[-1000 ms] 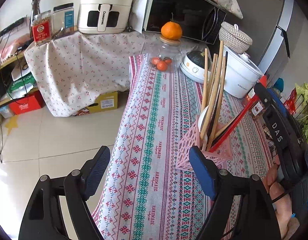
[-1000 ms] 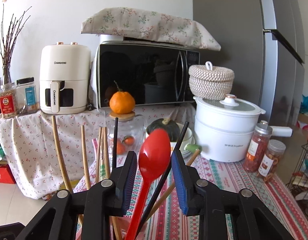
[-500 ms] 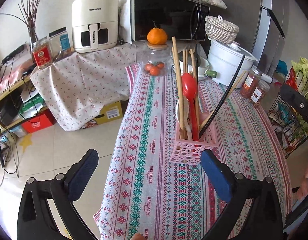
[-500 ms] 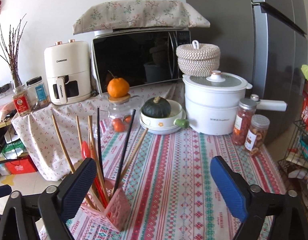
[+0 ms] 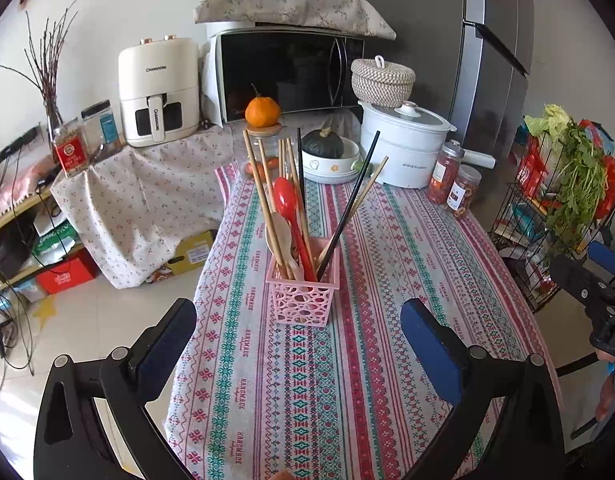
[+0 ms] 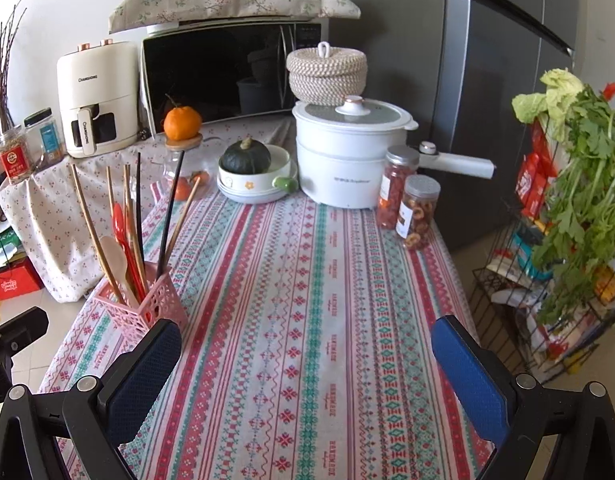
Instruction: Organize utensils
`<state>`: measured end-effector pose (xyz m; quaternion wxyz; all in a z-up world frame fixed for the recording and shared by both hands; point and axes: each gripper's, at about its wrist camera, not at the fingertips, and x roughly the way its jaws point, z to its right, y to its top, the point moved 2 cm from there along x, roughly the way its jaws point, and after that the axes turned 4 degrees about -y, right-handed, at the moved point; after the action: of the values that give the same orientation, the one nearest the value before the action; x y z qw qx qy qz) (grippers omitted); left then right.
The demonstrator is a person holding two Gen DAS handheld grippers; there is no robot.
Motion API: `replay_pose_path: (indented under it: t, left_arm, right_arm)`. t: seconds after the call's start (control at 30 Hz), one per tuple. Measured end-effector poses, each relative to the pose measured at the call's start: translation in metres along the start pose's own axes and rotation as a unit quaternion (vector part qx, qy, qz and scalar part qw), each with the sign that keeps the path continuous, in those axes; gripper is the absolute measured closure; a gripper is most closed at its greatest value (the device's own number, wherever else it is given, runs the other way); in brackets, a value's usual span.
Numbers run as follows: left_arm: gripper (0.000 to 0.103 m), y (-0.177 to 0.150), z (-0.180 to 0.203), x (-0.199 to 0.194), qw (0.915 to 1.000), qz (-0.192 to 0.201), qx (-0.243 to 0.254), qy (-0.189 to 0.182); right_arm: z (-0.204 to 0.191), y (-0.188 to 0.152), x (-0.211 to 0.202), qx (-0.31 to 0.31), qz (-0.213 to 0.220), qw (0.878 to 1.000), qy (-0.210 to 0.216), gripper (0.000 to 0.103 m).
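Note:
A pink lattice utensil basket (image 5: 304, 297) stands on the patterned tablecloth (image 5: 347, 380). It holds a red spoon (image 5: 286, 200), a pale wooden spoon (image 5: 279, 232), several wooden chopsticks (image 5: 263, 200) and black chopsticks (image 5: 349, 208). My left gripper (image 5: 299, 344) is open and empty, just short of the basket. My right gripper (image 6: 305, 364) is open and empty over the table; the basket (image 6: 147, 304) stands beyond its left finger. The right gripper also shows at the left wrist view's right edge (image 5: 599, 280).
At the table's far end stand a white pot (image 6: 347, 160), two spice jars (image 6: 407, 208), a bowl with a green squash (image 6: 251, 172) and a glass jar topped by an orange (image 5: 262, 112). A wire rack with greens (image 6: 567, 220) stands right of the table.
The right gripper opened, let go of the red spoon into the basket and drew back. Both grippers pulled back and up from the basket.

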<state>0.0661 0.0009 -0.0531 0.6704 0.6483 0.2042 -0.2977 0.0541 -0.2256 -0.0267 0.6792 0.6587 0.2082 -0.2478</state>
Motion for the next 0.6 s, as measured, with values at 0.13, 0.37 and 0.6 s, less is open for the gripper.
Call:
replay_pose_path:
  t: [0.13,0.37,0.6]
  left_arm:
    - [0.0,-0.004,0.012,-0.007,1.0,-0.001,0.004,-0.007]
    - [0.0,-0.007,0.019,-0.008,0.9999,0.001,0.011,-0.005]
    - [0.0,-0.007,0.017,-0.01,1.0,0.004,0.008,-0.004]
  right_arm:
    - [0.013,-0.003,-0.003,0.019,-0.01,1.0,-0.004,0.0]
    - [0.016,-0.003,-0.004,0.027,-0.014,1.0,-0.001,0.0]
    - [0.006,-0.004,-0.001,0.015,-0.017,1.0,0.004,0.0]
